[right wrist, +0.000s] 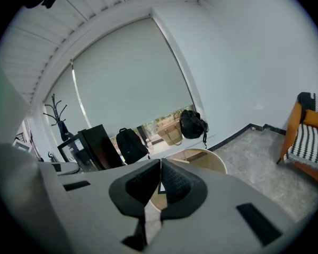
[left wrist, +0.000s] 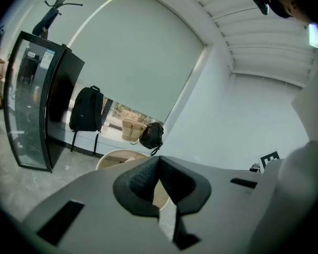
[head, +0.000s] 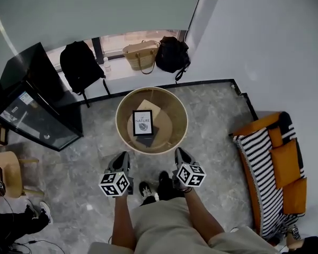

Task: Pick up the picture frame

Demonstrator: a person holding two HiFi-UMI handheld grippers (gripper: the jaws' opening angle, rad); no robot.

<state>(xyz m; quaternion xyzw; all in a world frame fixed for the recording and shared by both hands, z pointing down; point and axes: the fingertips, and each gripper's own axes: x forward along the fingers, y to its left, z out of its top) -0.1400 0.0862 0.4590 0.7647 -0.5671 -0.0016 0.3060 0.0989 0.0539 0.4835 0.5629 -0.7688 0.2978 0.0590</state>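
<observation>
Grey stone floor [head: 212,120] bears a round rimmed bench [head: 118,123] in which the black picture frame [head: 143,123] lies, long axis running away from the person, ahead of and between the closed, empty left hand-held gripper [head: 121,156], seemingly nearer, and the closed, empty right hand-held gripper [head: 179,153].
</observation>
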